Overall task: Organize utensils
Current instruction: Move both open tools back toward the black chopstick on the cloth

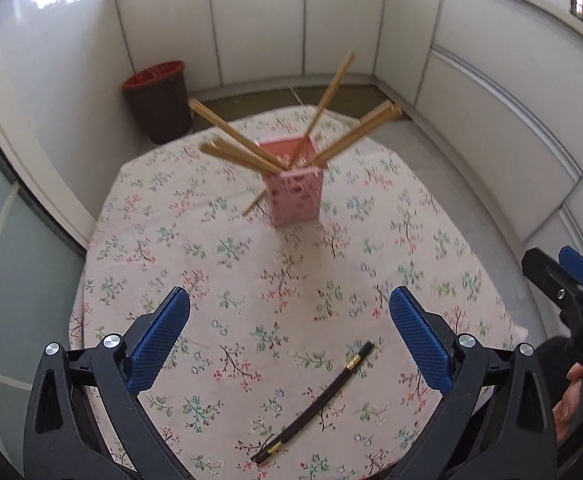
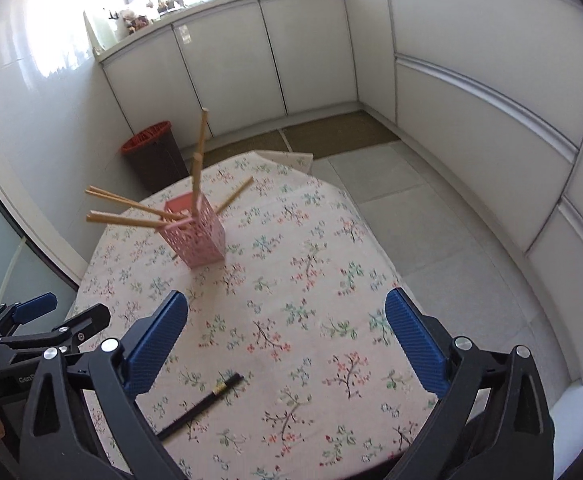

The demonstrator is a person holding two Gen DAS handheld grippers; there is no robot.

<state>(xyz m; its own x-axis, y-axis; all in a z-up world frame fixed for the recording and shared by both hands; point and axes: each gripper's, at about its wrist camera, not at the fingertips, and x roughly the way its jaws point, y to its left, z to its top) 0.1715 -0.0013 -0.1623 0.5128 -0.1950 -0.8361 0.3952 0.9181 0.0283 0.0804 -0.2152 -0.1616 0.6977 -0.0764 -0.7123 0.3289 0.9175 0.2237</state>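
**Left wrist view and right wrist view: both jaws wide, nothing held**

Left wrist view. Left gripper (image 1: 289, 340) at bottom of frame, jaws spread wide, blue pads (image 1: 159, 346) well apart, nothing between them but floral tablecloth (image 1: 219, 240). Black chopsticks (image 1: 315, 402) lying flat on the cloth at lower centre, running diagonally from lower left to upper right, gold bands near each end; below and between the pads, touched by neither. Pink perforated holder (image 1: 296, 196) upright on the cloth at frame centre, well apart from the gripper. Wooden chopsticks (image 1: 247, 148) fanned out of its top in several directions; one wooden piece angled low at the holder's left side, resting place unclear. Dark waste bin (image 1: 159, 100) with red rim on the floor at upper left, beyond the table. Right gripper (image 1: 563, 280) entering at right edge, a person's hand (image 1: 569, 396) visible below it.

Right wrist view. Right gripper (image 2: 287, 338) at bottom of frame, jaws likewise fully apart, empty, cloth showing between. Black chopsticks (image 2: 201, 408) at lower left of centre, just beside the left-hand pad in frame, not gripped. Pink perforated holder (image 2: 197, 234) at left of centre, upright, wooden chopsticks (image 2: 131, 204) leaning out, two standing near vertical. Left gripper (image 2: 63, 308) at left edge, jaws parted, empty. Dark waste bin (image 2: 153, 158) behind the table at upper left. White cabinets (image 2: 471, 80) along the far wall and right side.
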